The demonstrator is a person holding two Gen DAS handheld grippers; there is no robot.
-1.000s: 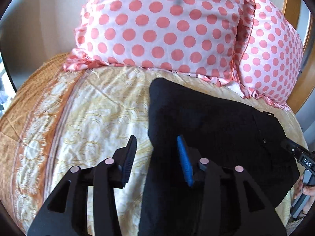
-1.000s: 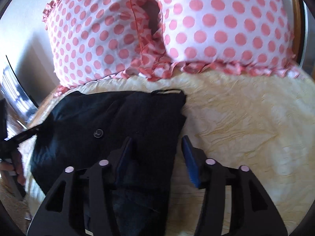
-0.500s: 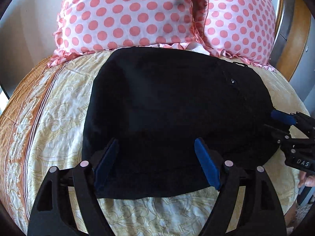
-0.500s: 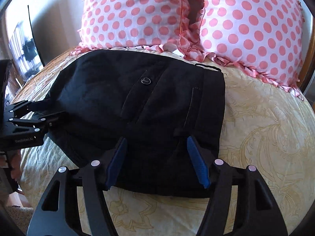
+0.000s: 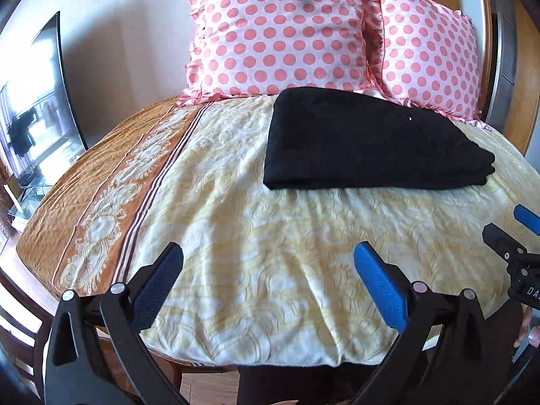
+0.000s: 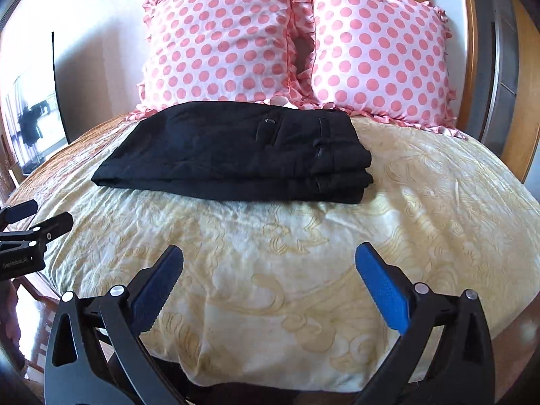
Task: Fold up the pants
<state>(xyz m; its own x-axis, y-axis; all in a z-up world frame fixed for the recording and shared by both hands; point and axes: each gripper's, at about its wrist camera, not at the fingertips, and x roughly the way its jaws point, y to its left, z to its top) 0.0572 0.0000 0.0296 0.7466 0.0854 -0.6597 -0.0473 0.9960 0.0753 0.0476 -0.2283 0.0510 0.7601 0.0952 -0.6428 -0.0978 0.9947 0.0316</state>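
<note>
The black pants [image 5: 364, 141] lie folded in a flat stack on the bed, just in front of the pillows; in the right wrist view [image 6: 236, 155] a button and belt loops show on top. My left gripper [image 5: 268, 266] is open and empty, held over the bed's near edge, well short of the pants. My right gripper [image 6: 270, 266] is open and empty, also back at the near edge. Each gripper shows at the edge of the other's view: the right one [image 5: 519, 236], the left one [image 6: 30, 222].
Two pink polka-dot pillows [image 5: 283, 33] [image 6: 378, 50] stand against the wall behind the pants. The yellow patterned bedspread [image 5: 270, 222] has an orange border [image 5: 101, 195] at the left. A screen [image 5: 37, 108] stands left of the bed; a wooden frame [image 6: 526, 67] is at the right.
Both grippers have pulled back from the pants toward the bed's near edge and opened wider. The pants stay folded by the pillows.
</note>
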